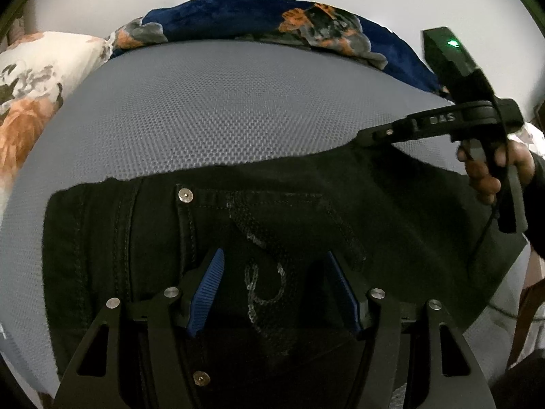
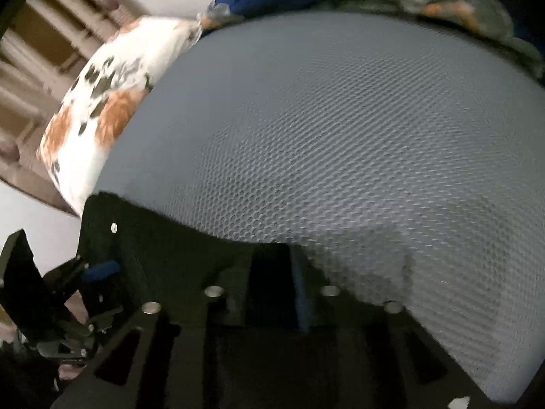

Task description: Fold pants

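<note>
Blue ribbed pads (image 1: 207,293) of left gripper (image 1: 276,289) closest to lens, spread apart, nothing clamped, straddling shiny chain-stitch swirl on back pocket (image 1: 272,259) of black denim pants (image 1: 102,238). Pointing steeply down at fabric; contact with cloth not clear. Pants lying flat on grey honeycomb-mesh mattress surface (image 1: 221,109), near edge of it, seat side up, silver metal rivet (image 1: 185,196) showing at pocket corner. Looks like a compact dark slab with a straight left edge and a ragged far edge; no long legs trailing across mesh in either view, so likely at least one fold already in, but lower part hidden behind gripper frame, so not certain. Black right gripper (image 1: 374,134), held by a hand (image 1: 494,167), reaching in from right with tip at far right corner of pants. Right wrist view blurred: narrow gap between dark fingers, black cloth edge (image 2: 163,238) right at them, cannot tell if corner is pinched or only touched. Left gripper (image 2: 85,272) visible low left there. White-and-orange floral pillow (image 1: 30,95) off to left, navy floral plush blanket (image 1: 238,17) bunched at far side, both well clear of pants. Judgement: mid-to-late stage; remaining work probably securing far corner, carrying one more fold across, then flattening stack. Final neat bundle not yet confirmed.
</note>
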Demonstrator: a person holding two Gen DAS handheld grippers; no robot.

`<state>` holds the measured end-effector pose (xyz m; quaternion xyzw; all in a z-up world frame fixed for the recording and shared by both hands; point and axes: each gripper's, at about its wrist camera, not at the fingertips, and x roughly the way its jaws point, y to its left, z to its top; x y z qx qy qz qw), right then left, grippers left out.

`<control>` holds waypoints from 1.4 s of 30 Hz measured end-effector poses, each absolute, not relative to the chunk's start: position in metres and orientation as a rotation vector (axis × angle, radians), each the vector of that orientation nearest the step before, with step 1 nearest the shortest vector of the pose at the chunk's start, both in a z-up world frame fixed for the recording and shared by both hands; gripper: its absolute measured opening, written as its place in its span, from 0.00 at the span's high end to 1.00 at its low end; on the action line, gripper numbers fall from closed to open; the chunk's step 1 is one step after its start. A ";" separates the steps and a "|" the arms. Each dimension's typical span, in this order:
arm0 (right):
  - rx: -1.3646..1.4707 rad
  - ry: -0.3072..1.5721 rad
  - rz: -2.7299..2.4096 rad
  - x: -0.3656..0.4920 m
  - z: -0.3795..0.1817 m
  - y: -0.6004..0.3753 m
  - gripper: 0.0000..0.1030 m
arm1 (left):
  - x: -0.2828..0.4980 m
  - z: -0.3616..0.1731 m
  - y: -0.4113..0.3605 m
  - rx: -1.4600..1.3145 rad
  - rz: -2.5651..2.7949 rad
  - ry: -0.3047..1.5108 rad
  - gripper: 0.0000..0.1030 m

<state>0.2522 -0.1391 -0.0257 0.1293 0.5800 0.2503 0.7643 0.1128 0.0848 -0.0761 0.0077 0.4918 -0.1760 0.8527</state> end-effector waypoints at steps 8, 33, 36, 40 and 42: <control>0.247 1.132 0.225 0.191 0.020 -0.227 0.62 | 0.116 -0.043 0.038 0.111 -0.469 0.898 0.39; 0.221 1.147 -0.102 0.135 -0.041 -0.290 0.61 | 0.185 -0.095 -0.084 0.128 -0.611 1.037 0.68; 0.232 1.151 -0.096 0.135 -0.039 -0.292 0.60 | 0.181 -0.092 -0.085 0.148 -0.607 1.023 0.68; 0.260 1.127 -0.112 0.126 -0.030 -0.298 0.59 | 0.168 -0.078 -0.077 0.141 -0.595 0.995 0.68; 0.265 1.118 -0.124 0.119 -0.026 -0.301 0.59 | 0.158 -0.074 -0.068 0.140 -0.573 0.984 0.68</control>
